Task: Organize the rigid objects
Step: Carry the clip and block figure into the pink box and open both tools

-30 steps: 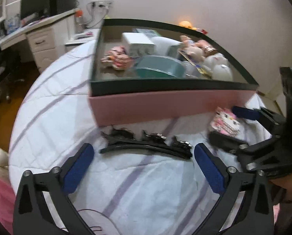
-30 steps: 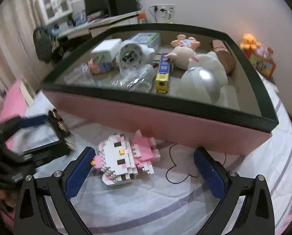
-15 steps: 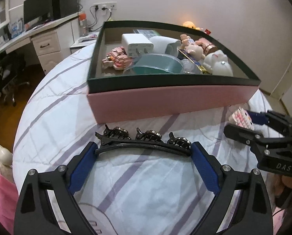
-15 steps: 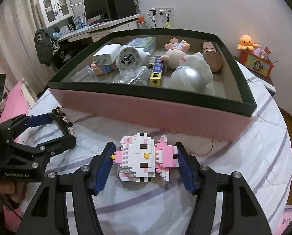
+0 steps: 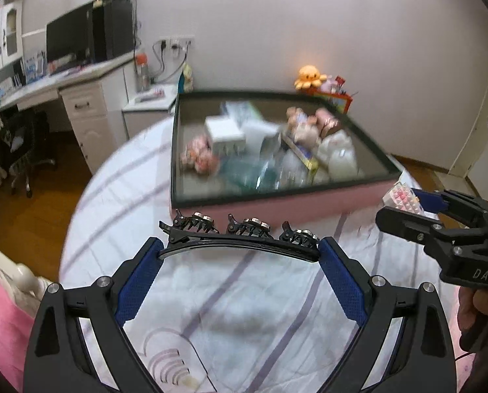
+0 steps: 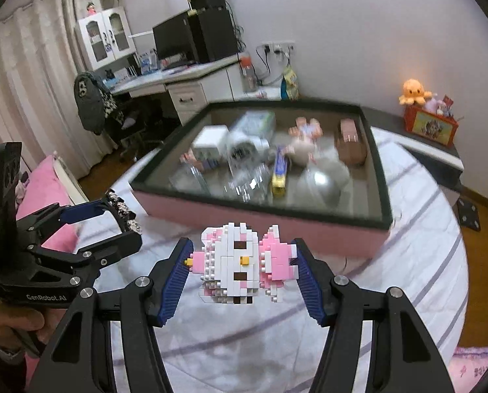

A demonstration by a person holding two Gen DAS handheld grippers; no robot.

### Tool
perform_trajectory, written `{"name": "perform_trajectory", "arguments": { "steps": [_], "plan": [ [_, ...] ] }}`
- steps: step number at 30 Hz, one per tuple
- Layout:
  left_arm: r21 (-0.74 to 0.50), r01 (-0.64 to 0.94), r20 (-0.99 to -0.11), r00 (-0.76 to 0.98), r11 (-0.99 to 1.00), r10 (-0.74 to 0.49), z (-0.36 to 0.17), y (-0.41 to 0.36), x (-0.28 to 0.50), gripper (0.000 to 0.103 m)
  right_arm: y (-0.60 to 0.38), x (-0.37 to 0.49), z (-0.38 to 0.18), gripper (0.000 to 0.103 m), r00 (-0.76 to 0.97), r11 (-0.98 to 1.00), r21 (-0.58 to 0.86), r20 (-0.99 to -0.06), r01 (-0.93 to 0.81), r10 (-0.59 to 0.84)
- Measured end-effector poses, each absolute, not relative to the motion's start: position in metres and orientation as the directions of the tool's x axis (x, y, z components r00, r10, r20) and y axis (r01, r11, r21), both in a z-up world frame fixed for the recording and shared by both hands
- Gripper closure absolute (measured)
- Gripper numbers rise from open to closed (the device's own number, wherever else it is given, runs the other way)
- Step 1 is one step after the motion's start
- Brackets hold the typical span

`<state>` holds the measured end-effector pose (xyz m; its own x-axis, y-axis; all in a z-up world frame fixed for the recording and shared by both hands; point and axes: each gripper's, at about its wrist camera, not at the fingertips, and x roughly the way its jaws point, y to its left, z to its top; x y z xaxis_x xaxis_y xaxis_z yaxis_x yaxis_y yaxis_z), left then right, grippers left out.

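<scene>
Left wrist view: left claw [image 5: 240,255] grips long black hair clip [image 5: 240,237], right claw [image 6: 242,267] clamps pink-and-white brick figure [image 6: 244,262]; both should clear the pink, dark-rimmed box [image 6: 383,221] wall before opening.

The box [image 6: 260,211] sits on the bed [image 6: 417,262], far from both cameras, with a charger [image 6: 209,144], a bottle [image 6: 278,172] and a plush toy [image 6: 301,140] lying inside it. Near the box's front wall, the hair clip [image 5: 240,240] spans between the fingers of the left gripper [image 5: 240,275], above the sheet. To its right the block figure [image 6: 244,263] sits between the fingers of the right gripper [image 6: 242,276], also near the box front. The desk [image 6: 178,75] stands far left behind the box; an octopus toy [image 6: 414,91] rests far right, on a shelf [image 6: 430,154] behind the bed
</scene>
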<state>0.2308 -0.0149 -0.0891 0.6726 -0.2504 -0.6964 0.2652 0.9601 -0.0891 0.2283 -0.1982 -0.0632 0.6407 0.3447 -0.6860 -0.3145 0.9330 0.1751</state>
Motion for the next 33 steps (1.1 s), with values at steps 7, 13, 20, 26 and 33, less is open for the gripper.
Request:
{"name": "perform_trajectory", "arguments": {
  "steps": [7, 13, 20, 26, 33],
  "plan": [
    [-0.072, 0.263, -0.62, 0.744, 0.962, -0.25, -0.048, -0.019, 0.264, 0.007, -0.198, 0.254, -0.027, 0.041, 0.711, 0.943, 0.135, -0.627, -0.305, 0.32],
    [-0.091, 0.26, -0.597, 0.759, 0.961, -0.261, -0.035, -0.026, 0.305, 0.007, -0.204, 0.292, -0.01, 0.041, 0.75, 0.958, 0.115, -0.6, -0.264, 0.278],
    [-0.106, 0.264, -0.625, 0.732, 0.959, -0.271, -0.048, -0.041, 0.349, 0.007, -0.209, 0.334, -0.025, 0.041, 0.73, 0.965, 0.126, -0.633, -0.231, 0.257],
    [-0.098, 0.261, -0.669, 0.698, 0.96, -0.257, -0.07, -0.049, 0.371, 0.007, -0.212, 0.355, -0.045, 0.04, 0.703, 0.968, 0.131, -0.667, -0.216, 0.247],
    [-0.068, 0.246, -0.695, 0.684, 0.967, -0.223, -0.08, -0.051, 0.38, 0.0, -0.222, 0.366, -0.061, 0.02, 0.68, 0.974, 0.141, -0.697, -0.18, 0.227]
  ]
}}
